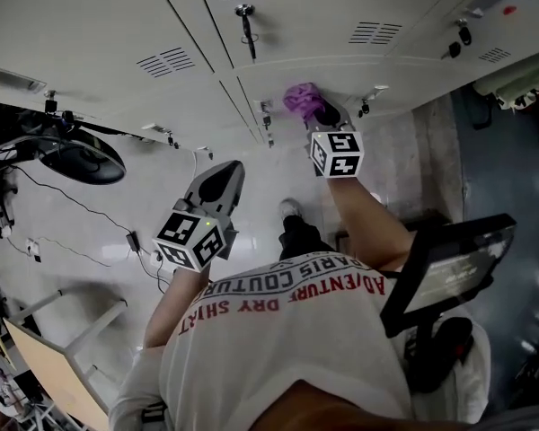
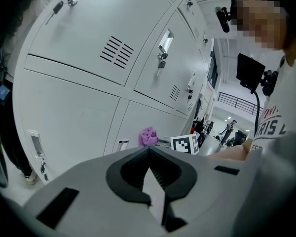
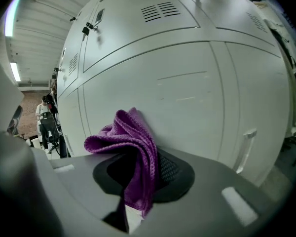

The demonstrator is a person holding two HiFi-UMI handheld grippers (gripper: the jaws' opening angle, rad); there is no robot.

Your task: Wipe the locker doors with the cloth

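**Purple cloth held at the locker door**

The right gripper's (image 1: 323, 113) jaws pinch a crumpled purple woven cloth (image 3: 130, 147), its bunched top right at a pale grey metal locker door (image 3: 187, 83); whether the two touch is unclear. The left gripper's (image 2: 149, 148) jaws are pressed together at the tips with nothing between them, held back from the lockers, beside the right one.
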